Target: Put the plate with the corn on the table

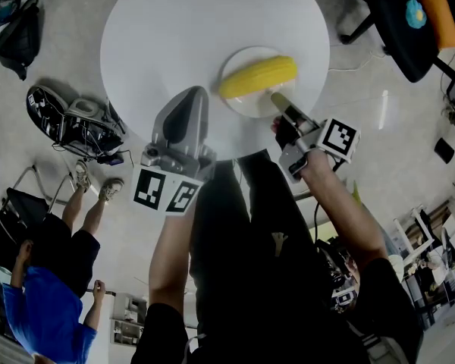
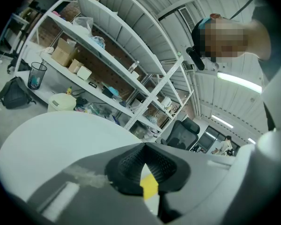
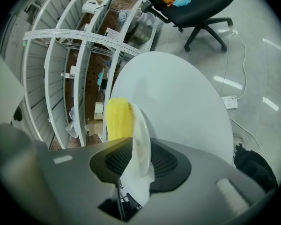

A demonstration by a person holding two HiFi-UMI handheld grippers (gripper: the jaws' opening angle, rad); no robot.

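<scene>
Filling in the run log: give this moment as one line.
plate with corn: on table | right tongs: open around plate rim | left tongs: shut, empty, clear of plate

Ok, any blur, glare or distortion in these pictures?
Head view: sharp, with soft even light on the table. Left gripper view: fisheye bends the shelving, corners dark. Right gripper view: plate rim near the lens is soft, floor shows glare streaks.

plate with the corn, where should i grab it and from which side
Pinch the thin near rim of the plate, coming in low from the table edge, where the right claw sits now. The corn lies farther in, so that rim is bare.
</scene>
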